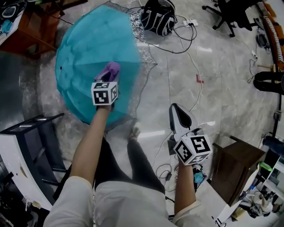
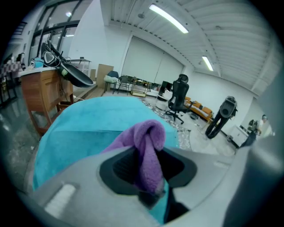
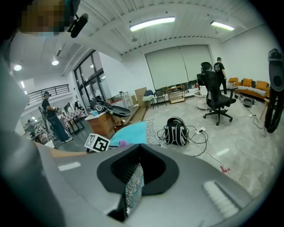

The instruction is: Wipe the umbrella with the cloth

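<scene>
An open teal umbrella [image 1: 95, 48] with a silver lace edge lies on the grey floor, its canopy facing up. My left gripper [image 1: 109, 75] is over the canopy's near part, shut on a purple cloth [image 1: 108, 70]. In the left gripper view the cloth [image 2: 148, 150] bunches up between the jaws, with the umbrella [image 2: 84, 124] right behind it. My right gripper [image 1: 175, 108] is held off to the umbrella's right, above bare floor. Its view shows it [image 3: 133, 184] shut on a strip of teal fabric with silver lace [image 3: 133, 186]; whether the strip joins the umbrella [image 3: 133, 132] is hidden.
A black backpack [image 1: 157, 17] and loose cables [image 1: 195, 57] lie beyond the umbrella. An office chair [image 1: 230, 13] stands far right, a wooden desk [image 1: 35, 26] far left. A dark cabinet [image 1: 235, 159] is near right, a black rack [image 1: 40, 137] near left.
</scene>
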